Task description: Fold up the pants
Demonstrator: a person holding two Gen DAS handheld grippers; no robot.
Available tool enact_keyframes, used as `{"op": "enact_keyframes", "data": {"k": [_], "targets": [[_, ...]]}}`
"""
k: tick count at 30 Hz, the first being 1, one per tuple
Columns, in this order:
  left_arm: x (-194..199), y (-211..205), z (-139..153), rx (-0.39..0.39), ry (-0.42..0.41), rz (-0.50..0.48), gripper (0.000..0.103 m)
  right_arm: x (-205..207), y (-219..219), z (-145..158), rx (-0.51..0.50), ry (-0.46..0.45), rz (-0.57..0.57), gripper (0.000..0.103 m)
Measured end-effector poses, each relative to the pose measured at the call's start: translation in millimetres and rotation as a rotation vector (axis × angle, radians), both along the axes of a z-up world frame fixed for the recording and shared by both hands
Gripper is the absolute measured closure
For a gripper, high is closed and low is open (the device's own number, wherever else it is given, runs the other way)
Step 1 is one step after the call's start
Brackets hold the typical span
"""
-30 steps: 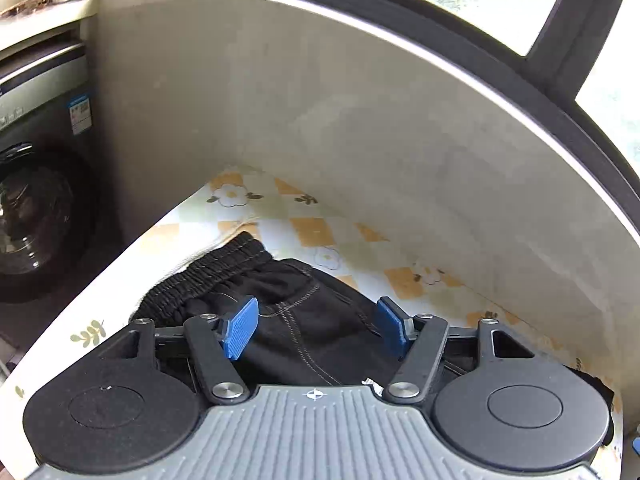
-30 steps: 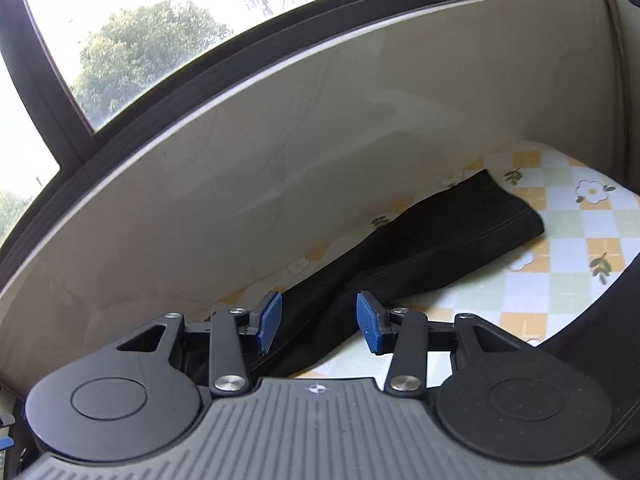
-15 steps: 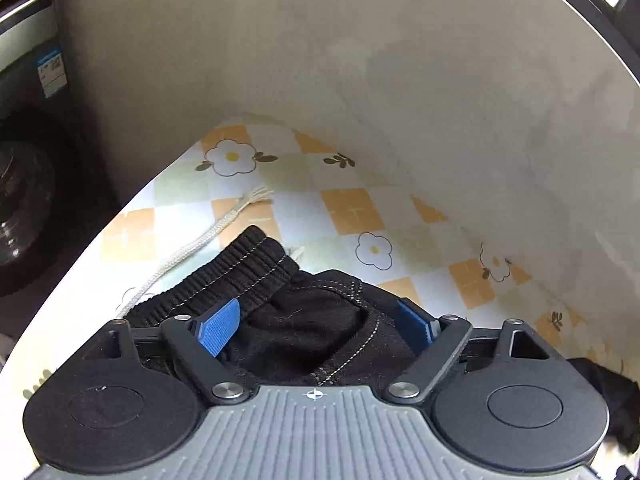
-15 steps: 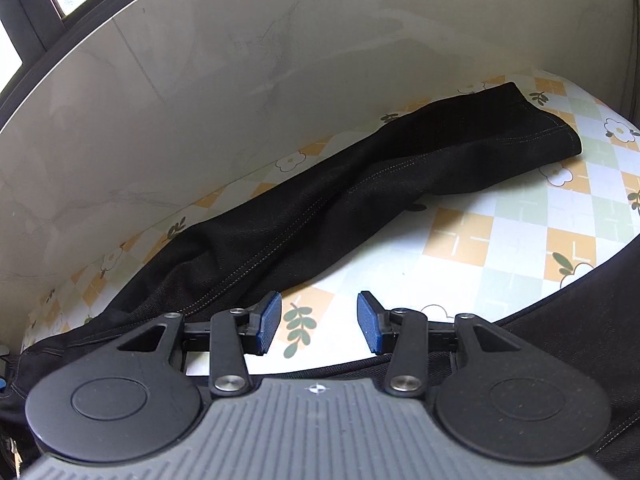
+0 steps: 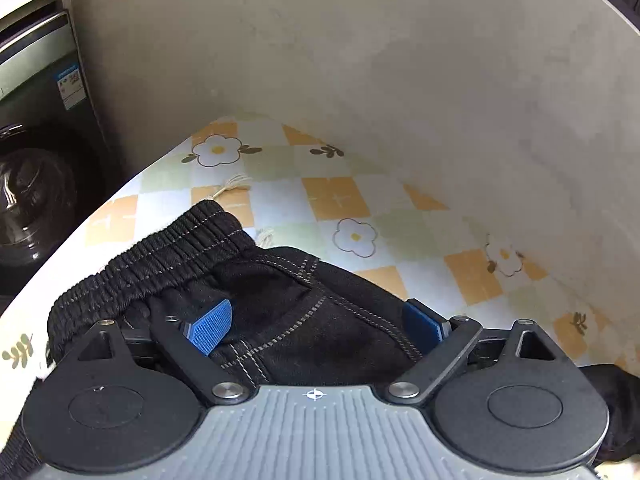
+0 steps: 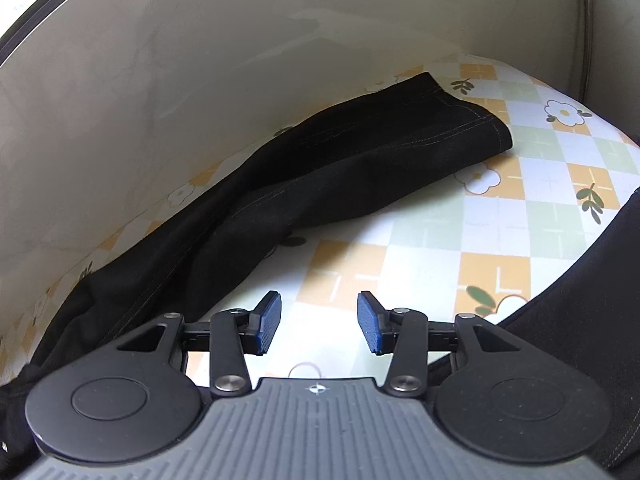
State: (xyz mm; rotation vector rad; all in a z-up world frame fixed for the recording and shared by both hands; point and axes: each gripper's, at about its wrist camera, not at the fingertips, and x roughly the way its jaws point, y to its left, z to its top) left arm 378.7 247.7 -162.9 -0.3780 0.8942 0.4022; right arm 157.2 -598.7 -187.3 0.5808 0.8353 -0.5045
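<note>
Black pants lie on a flower-patterned tabletop. In the left wrist view the ribbed elastic waistband [image 5: 160, 256] and a stitched pocket [image 5: 280, 300] sit just under my left gripper [image 5: 320, 328], which is open, its blue pads spread wide over the cloth, holding nothing. A white drawstring end [image 5: 234, 184] pokes out beyond the waistband. In the right wrist view one pant leg [image 6: 320, 176] stretches along the wall to its hem [image 6: 480, 120]. My right gripper [image 6: 318, 322] is open and empty above bare tabletop, beside that leg.
A beige wall [image 5: 360, 80] curves close behind the table. A dark washing machine [image 5: 36, 184] stands past the table's left edge. Another stretch of black cloth [image 6: 580, 340] lies at the right of the right wrist view. The tabletop [image 6: 520, 208] shows checks and flowers.
Both grippers have dropped lower and tilted down toward the table. The left moved closer onto the waistband. The right left the leg and now hovers over bare tabletop. Both stayed open.
</note>
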Motion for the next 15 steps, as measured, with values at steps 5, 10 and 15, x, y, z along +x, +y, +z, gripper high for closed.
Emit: {"op": "enact_keyframes", "data": {"k": [5,10,15], "targets": [[-15.3,-39.7,9.3,0.001,-0.054,-0.046,0.009,23.6,-29.2,-8.7,0.041,-0.048,-0.052,0.041],[-8.1,-56.0,-16.6,0.045,0.054,-0.071,0.01,57.3,-43.3,-23.4,0.071,-0.033,-0.079,0.036],[-5.4,-58.3,-41.9,0.102,0.145,-0.042,0.015,71.0,-38.3,-25.1,-0.048,0.051,-0.011,0.092]]}}
